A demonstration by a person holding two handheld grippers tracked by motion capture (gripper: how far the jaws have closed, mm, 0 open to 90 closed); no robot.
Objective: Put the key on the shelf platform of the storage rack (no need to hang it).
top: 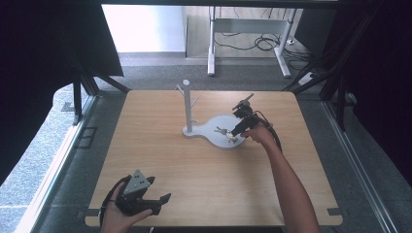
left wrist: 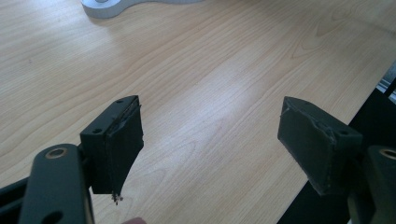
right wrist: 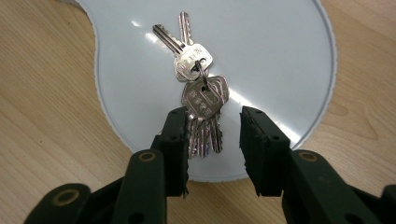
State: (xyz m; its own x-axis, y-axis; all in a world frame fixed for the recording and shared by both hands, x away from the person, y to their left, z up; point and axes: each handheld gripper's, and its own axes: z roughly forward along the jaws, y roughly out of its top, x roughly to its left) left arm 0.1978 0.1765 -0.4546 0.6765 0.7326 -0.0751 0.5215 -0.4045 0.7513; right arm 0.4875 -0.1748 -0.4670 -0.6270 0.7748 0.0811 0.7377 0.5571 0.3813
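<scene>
We have the right gripper (right wrist: 212,140) low over the bunch of keys (right wrist: 200,93), which lies flat on the round white tray (right wrist: 280,60) of the stand. Its fingers (right wrist: 261,149) are partly apart, with a narrow gap. The lower keys of the bunch lie in this gap, close to the inner side of the left finger, but we see no pad pressing on them, so the keys rest on the tray and are not held. The ring and the two upper keys lie just beyond the fingertips.

Behind the tray rises the white post with pegs (top: 187,104), probably the place where keys hang.

Our left gripper (left wrist: 210,140) waits near the table (left wrist: 196,70) edge, its fingers wide apart with only bare wood between them, because the work seems to need one hand.
</scene>
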